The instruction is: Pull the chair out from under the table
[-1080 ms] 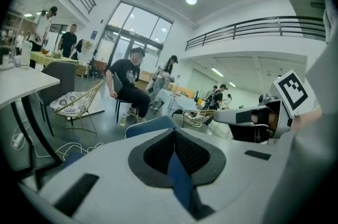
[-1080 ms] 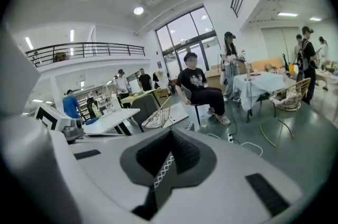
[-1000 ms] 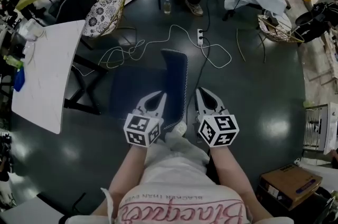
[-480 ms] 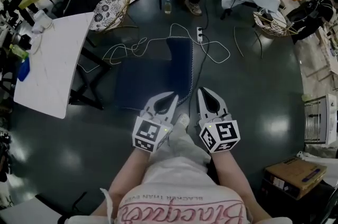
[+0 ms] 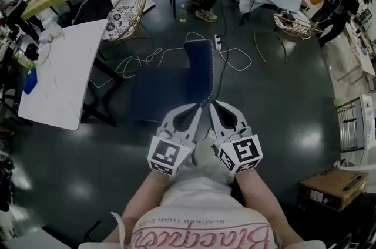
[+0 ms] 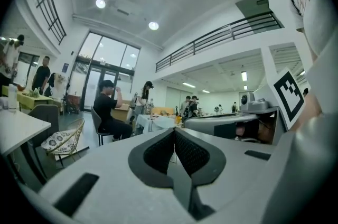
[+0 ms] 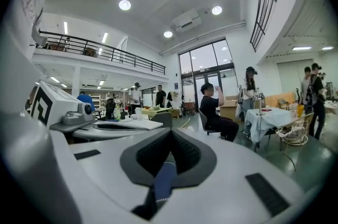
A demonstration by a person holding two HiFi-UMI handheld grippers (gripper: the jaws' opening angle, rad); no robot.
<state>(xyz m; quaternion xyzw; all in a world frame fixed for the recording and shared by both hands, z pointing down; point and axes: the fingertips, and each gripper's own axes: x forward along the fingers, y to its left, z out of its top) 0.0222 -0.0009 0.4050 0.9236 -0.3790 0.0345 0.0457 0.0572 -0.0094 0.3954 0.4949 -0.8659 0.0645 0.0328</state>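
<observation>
Compared with a second ago, the two tools stand closer together in the head view. The desk (image 5: 59, 83) and the cables on the floor have also slid toward the top of that view, so the person seems to have stepped back with the chair.

The white desk stands at the left on its dark legs. The dark blue chair (image 5: 198, 69) stands just beside it on the open floor. Its seat faces the desk but is no longer under the top, and its back points toward the person.

The right tool (image 5: 212, 106) is clamped on the near end of the chair back; in the right gripper view the blue stitched edge (image 7: 165, 178) sits between the closed jaws. The left tool (image 5: 198, 107) also has its jaws together. A dark strip lies low between them, probably the same edge, though that view is too dark to be sure.

The pulling looks mostly done. Perhaps only a small further pull and the release remain.
</observation>
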